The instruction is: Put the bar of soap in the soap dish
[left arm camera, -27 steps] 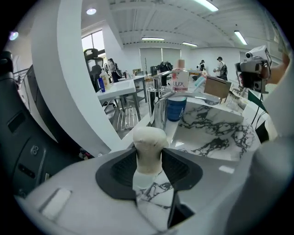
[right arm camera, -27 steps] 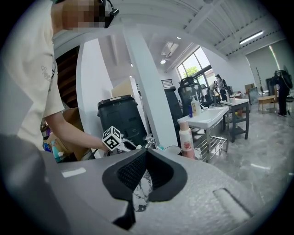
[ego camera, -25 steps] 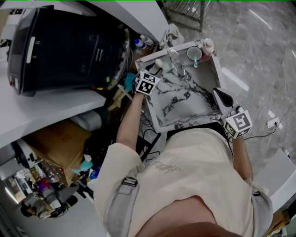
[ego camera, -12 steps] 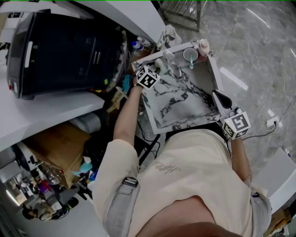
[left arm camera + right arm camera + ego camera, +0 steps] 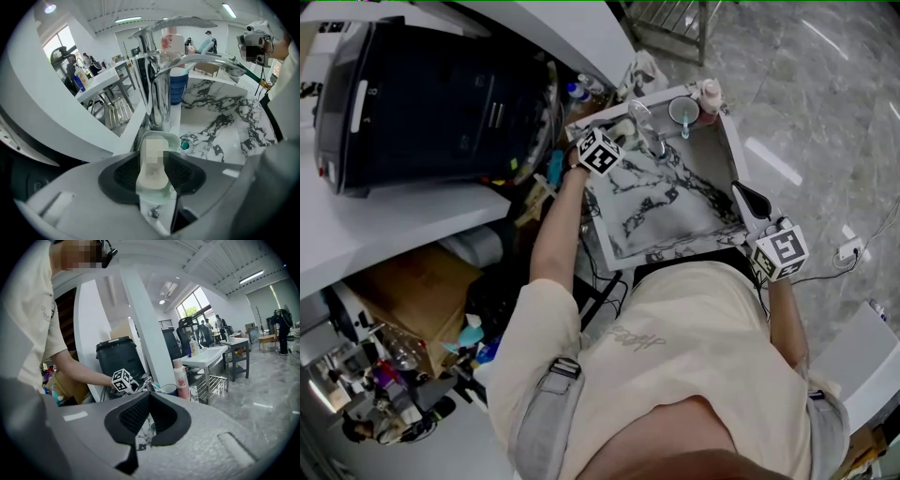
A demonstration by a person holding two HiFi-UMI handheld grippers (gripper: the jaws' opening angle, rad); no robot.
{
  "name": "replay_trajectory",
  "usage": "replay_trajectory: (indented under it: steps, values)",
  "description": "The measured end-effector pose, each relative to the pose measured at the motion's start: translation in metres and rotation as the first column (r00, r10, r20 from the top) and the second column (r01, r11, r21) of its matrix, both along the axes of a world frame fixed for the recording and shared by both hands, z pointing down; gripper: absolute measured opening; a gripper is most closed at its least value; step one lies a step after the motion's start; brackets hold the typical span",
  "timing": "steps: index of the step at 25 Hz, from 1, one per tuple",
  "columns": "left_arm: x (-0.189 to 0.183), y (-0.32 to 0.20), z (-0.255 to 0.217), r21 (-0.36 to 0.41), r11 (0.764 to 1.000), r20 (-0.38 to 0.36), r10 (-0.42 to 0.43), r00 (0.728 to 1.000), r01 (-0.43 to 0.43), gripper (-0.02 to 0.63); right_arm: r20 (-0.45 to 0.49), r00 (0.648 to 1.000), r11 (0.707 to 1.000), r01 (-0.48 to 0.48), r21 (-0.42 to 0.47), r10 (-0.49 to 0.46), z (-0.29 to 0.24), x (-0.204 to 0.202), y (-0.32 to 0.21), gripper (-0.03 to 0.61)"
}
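In the left gripper view a cream bar of soap [image 5: 152, 169] lies in a pale green soap dish [image 5: 174, 139] on the sink ledge beside the faucet [image 5: 159, 93]. My left gripper [image 5: 153, 160] points steeply down over it. Its jaws have just been closing with the soap between them, and the pads now lie against its two long sides. In the head view that gripper [image 5: 614, 137] is at the marble sink's [image 5: 734, 141] back left corner. My right gripper [image 5: 742, 195] hovers at the sink's front right rim, shut and holding nothing [image 5: 150, 394].
A blue cup [image 5: 684, 111] with a toothbrush and a pink bottle [image 5: 709, 94] stand on the sink's back ledge. The drain [image 5: 185, 146] sits in the basin below the faucet spout. A black bin [image 5: 431, 94] stands left of the sink, with cluttered boxes below it.
My left gripper has moved toward the sink's back left corner and down over the soap dish. The right gripper has stayed at the front right rim.
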State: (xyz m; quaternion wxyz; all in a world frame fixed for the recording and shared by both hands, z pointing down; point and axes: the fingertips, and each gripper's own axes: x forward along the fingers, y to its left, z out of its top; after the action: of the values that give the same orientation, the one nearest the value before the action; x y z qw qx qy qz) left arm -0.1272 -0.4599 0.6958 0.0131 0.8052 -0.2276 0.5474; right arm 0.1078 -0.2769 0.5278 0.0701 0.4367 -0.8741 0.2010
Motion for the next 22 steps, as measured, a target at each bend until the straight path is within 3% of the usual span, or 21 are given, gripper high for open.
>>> replay_trajectory:
  steps: [6, 11, 14, 17, 22]
  values:
    - [0.001, 0.006, -0.032, 0.045, 0.995, -0.113, -0.086, 0.990, 0.091, 0.186, 0.000, 0.999, 0.999, 0.042, 0.018, -0.042, -0.004, -0.009, -0.003, 0.002]
    - [-0.003, 0.028, -0.062, 0.041, 0.968, -0.258, -0.230, 0.938, 0.248, 0.178, -0.004, 0.996, 0.995, 0.088, 0.052, -0.088, -0.013, -0.022, -0.004, 0.002]
    - [-0.009, 0.044, -0.079, 0.030, 0.941, -0.346, -0.306, 0.887, 0.336, 0.165, -0.010, 0.994, 0.991, 0.113, 0.071, -0.113, -0.020, -0.031, -0.004, 0.002]
    - [-0.015, 0.065, -0.100, 0.013, 0.907, -0.435, -0.375, 0.819, 0.422, 0.160, -0.018, 0.990, 0.986, 0.138, 0.092, -0.137, -0.027, -0.040, -0.001, 0.002]
    - [-0.021, 0.102, -0.140, 0.016, 0.855, -0.556, -0.423, 0.715, 0.518, 0.147, -0.035, 0.987, 0.978, 0.161, 0.129, -0.158, -0.041, -0.052, 0.000, 0.002]
